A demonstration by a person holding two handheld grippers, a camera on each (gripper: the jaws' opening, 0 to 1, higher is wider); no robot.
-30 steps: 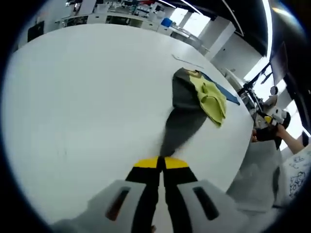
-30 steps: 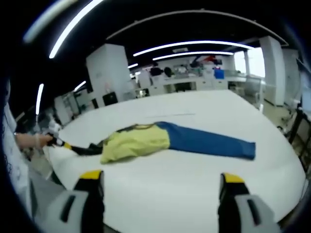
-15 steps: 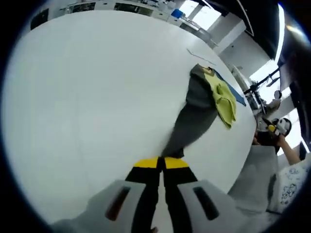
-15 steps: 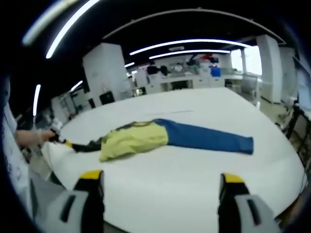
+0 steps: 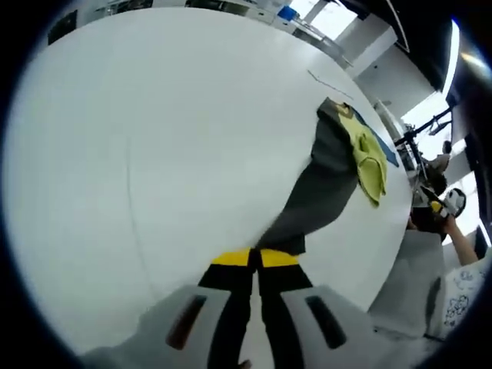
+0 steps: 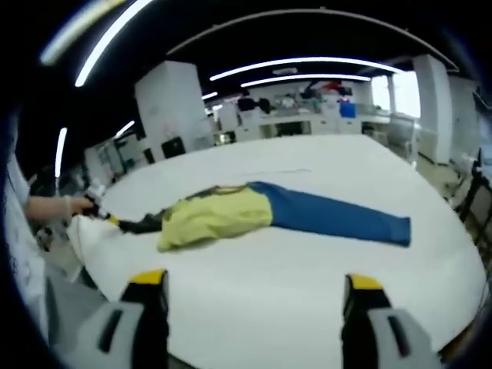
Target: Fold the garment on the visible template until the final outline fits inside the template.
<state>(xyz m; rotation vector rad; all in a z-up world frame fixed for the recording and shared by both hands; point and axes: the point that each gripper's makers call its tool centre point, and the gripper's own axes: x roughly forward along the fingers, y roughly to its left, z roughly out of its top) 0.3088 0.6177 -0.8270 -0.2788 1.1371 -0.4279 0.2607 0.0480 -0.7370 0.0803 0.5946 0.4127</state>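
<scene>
Your left gripper pinched the garment's grey sleeve; your right gripper stood spread above the surface, garment at 12 o'clock.

The grey sleeve end is hidden between the closed left gripper fingers. The yellow panel covers the garment's middle. Any template outline on the counter is indistinct.

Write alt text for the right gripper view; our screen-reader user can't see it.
A garment with a yellow-green body, a blue sleeve and a dark grey sleeve lies flat on a white table. The right gripper hovers open and empty at the near edge, while the left gripper pinches the grey sleeve's end.
</scene>
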